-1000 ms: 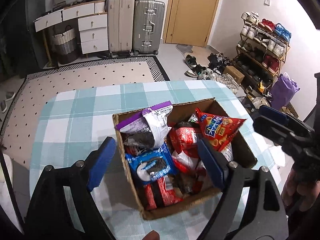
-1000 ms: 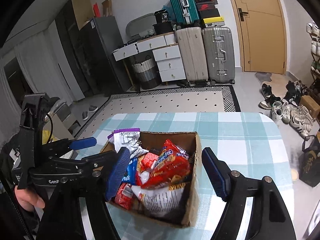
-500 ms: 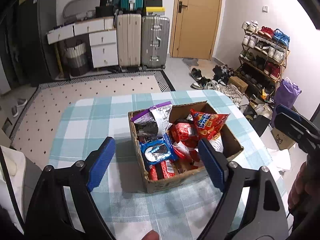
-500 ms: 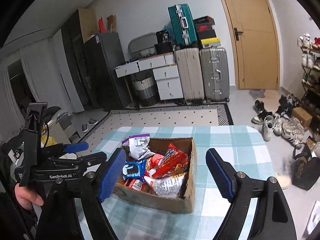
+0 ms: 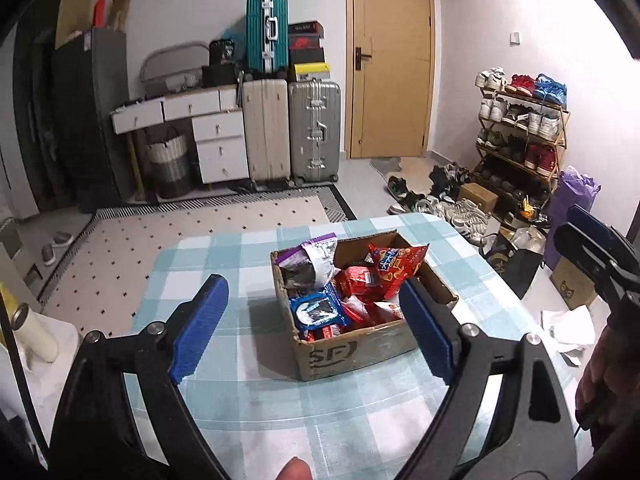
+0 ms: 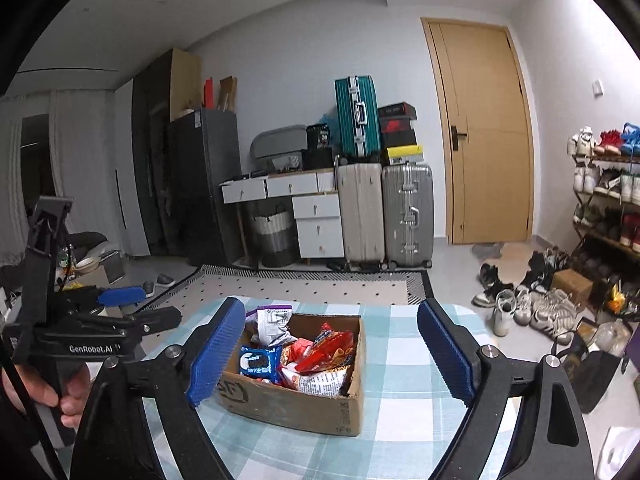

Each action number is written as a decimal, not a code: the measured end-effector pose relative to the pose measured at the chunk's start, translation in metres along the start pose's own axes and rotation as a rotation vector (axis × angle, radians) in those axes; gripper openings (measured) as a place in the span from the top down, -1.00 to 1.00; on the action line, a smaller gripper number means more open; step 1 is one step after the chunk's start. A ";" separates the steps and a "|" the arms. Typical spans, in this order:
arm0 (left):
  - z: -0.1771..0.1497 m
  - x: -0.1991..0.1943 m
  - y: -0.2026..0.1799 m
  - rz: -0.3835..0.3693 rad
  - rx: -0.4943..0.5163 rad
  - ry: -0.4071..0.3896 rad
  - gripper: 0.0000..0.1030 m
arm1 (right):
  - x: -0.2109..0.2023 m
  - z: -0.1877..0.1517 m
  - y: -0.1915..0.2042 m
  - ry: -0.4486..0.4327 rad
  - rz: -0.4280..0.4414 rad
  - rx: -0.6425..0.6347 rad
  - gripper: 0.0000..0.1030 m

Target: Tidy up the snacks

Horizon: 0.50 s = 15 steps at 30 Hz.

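A cardboard box (image 5: 352,354) (image 6: 292,404) full of snacks stands on the teal plaid table (image 5: 240,392) (image 6: 400,432). Inside it lie a blue cookie pack (image 5: 316,312) (image 6: 258,362), a red chips bag (image 5: 394,264) (image 6: 330,346) and a purple-white bag (image 5: 310,258) (image 6: 274,324). My left gripper (image 5: 312,283) hovers short of the box, its jaws opening with nothing held between them. My right gripper (image 6: 331,303) also hangs back from the box, jaws opening and empty. Each view shows the other gripper held in a hand at its edge.
Suitcases (image 5: 314,128), white drawers (image 5: 220,148), a door (image 6: 488,132) and a rug (image 5: 192,232) lie beyond the table. A shoe rack (image 5: 520,136) and loose shoes sit to the right. Bags (image 6: 592,368) stand by the table's right edge, and a white bottle (image 5: 34,336) on its left.
Both grippers have drawn back and risen from the box, which now looks smaller and farther. The right jaws have spread wider. The snacks stay in the box.
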<state>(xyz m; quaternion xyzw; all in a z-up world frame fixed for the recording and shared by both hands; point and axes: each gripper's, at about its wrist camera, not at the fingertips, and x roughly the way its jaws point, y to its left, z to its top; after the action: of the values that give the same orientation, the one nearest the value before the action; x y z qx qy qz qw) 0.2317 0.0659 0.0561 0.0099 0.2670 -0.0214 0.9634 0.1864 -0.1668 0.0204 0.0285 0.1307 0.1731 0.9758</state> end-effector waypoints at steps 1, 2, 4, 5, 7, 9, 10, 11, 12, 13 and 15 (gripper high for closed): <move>-0.002 -0.005 0.001 0.006 -0.007 -0.011 -0.71 | -0.005 -0.002 0.001 -0.006 0.000 -0.001 -0.74; -0.004 -0.009 0.002 0.008 -0.014 -0.018 -0.74 | -0.012 -0.005 0.003 -0.012 -0.001 -0.003 -0.75; -0.010 -0.017 0.005 0.019 -0.026 -0.025 -0.76 | -0.022 -0.010 0.005 -0.027 -0.002 -0.009 -0.75; -0.013 -0.020 0.006 0.027 -0.028 -0.029 -0.81 | -0.029 -0.013 0.007 -0.037 -0.005 -0.018 -0.75; -0.020 -0.027 0.010 0.047 -0.030 -0.050 -0.93 | -0.038 -0.016 0.010 -0.051 -0.010 -0.029 -0.76; -0.029 -0.038 0.014 0.067 -0.028 -0.102 -0.97 | -0.049 -0.021 0.013 -0.077 -0.025 -0.042 -0.78; -0.033 -0.041 0.014 0.072 -0.020 -0.118 -0.97 | -0.054 -0.024 0.014 -0.091 -0.041 -0.047 -0.79; -0.037 -0.043 0.015 0.082 -0.013 -0.126 -0.97 | -0.058 -0.024 0.016 -0.105 -0.056 -0.053 -0.83; -0.042 -0.045 0.017 0.087 -0.012 -0.137 -0.98 | -0.060 -0.027 0.017 -0.111 -0.059 -0.056 -0.85; -0.046 -0.047 0.019 0.085 -0.016 -0.150 -0.98 | -0.064 -0.031 0.018 -0.116 -0.063 -0.058 -0.85; -0.054 -0.045 0.026 0.086 -0.025 -0.166 -0.98 | -0.071 -0.040 0.021 -0.127 -0.066 -0.076 -0.86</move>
<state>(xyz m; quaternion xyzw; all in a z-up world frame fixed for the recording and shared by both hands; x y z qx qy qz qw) 0.1667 0.0946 0.0332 0.0078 0.1858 0.0227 0.9823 0.1040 -0.1713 0.0011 -0.0017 0.0627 0.1433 0.9877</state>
